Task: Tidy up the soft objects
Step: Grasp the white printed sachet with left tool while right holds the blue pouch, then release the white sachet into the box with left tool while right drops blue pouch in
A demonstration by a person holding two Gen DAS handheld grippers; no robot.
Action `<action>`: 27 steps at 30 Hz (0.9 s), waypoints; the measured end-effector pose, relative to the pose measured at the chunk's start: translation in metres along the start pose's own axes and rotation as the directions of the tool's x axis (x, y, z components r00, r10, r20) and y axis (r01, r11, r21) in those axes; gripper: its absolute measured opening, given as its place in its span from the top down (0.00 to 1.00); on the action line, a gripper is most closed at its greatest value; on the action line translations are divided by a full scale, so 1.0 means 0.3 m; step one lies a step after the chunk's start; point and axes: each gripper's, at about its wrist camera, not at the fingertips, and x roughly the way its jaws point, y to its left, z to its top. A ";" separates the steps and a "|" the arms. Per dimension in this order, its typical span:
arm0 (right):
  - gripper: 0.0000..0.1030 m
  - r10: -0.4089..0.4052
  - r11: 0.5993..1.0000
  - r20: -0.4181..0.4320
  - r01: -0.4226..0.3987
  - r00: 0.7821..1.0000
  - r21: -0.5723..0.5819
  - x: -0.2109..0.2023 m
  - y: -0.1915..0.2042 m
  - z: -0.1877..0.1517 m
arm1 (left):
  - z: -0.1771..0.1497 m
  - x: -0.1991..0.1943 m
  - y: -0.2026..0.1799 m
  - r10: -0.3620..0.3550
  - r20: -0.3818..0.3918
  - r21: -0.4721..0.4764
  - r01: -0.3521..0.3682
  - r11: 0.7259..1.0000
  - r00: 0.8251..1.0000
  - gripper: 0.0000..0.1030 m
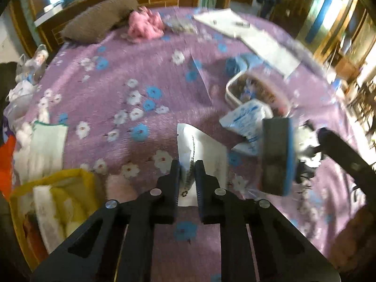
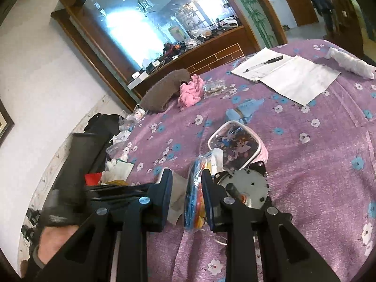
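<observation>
1. Left gripper: fingers clamped on a white zip pouch, held over the purple floral bedspread.
2. Right gripper: fingers apart; a blue packet stands between them, contact unclear.
3. Yellow bag: at 8 o'clock in the left wrist view, holding folded cloths.
4. Pink cloth: at 11 o'clock, beside the brown pillow.

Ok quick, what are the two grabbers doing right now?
Left gripper: shut on a white packet.
Right gripper: partly open around a blue-edged packet; grip cannot be told.
</observation>
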 end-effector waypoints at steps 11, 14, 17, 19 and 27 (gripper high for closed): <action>0.68 -0.186 0.961 -0.006 0.180 0.983 -0.211 0.094 0.091 0.029 | -0.177 -0.245 0.074 -0.270 0.187 -0.143 0.298 0.944 0.945 0.89; 0.36 -0.263 0.932 -0.003 0.254 0.965 -0.260 0.130 0.111 0.042 | -0.233 -0.310 0.128 -0.296 0.257 -0.204 0.351 0.914 0.920 0.89; 0.33 -0.278 0.935 -0.065 0.255 0.958 -0.247 0.179 0.093 0.045 | -0.291 -0.358 0.184 -0.293 0.304 -0.251 0.373 0.893 0.907 0.89; 0.34 -0.293 0.928 -0.072 0.266 0.953 -0.262 0.201 0.101 0.038 | -0.314 -0.375 0.213 -0.288 0.323 -0.271 0.380 0.884 0.901 0.89; 0.83 -0.342 0.886 -0.009 0.320 0.940 -0.337 0.189 0.123 0.010 | -0.368 -0.411 0.294 -0.252 0.345 -0.326 0.367 0.871 0.904 0.89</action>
